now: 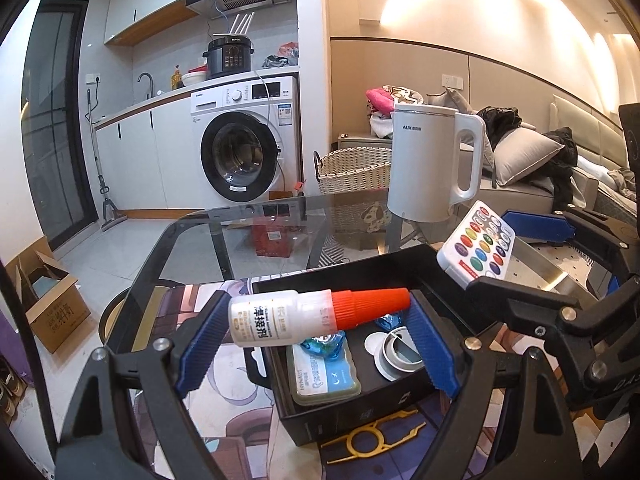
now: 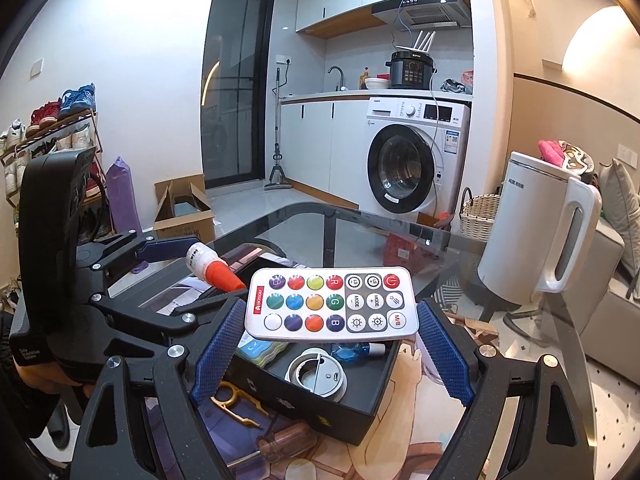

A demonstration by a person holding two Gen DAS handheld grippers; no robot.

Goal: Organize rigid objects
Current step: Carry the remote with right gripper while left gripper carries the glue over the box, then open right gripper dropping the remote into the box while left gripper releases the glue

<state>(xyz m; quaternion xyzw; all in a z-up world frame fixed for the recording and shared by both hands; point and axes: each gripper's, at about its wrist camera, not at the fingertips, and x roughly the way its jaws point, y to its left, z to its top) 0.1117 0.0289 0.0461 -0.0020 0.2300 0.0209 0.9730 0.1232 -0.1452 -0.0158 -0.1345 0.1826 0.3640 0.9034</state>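
My left gripper (image 1: 316,334) is shut on a white glue bottle with an orange cap (image 1: 312,316), held sideways above a black box (image 1: 360,276). My right gripper (image 2: 332,330) is shut on a white remote with coloured buttons (image 2: 332,304), held flat above the same box (image 2: 360,412). In the box lie a green-blue case (image 1: 324,376), a blue item (image 2: 356,350) and a grey round lid (image 2: 316,374). The remote also shows in the left wrist view (image 1: 478,246), and the bottle in the right wrist view (image 2: 214,266).
The box stands on a glass table (image 1: 200,248) with a printed mat. A white kettle (image 1: 432,160) stands at the far side. A gold tool (image 2: 236,402) and a brown-handled screwdriver (image 2: 284,446) lie on the mat near the box.
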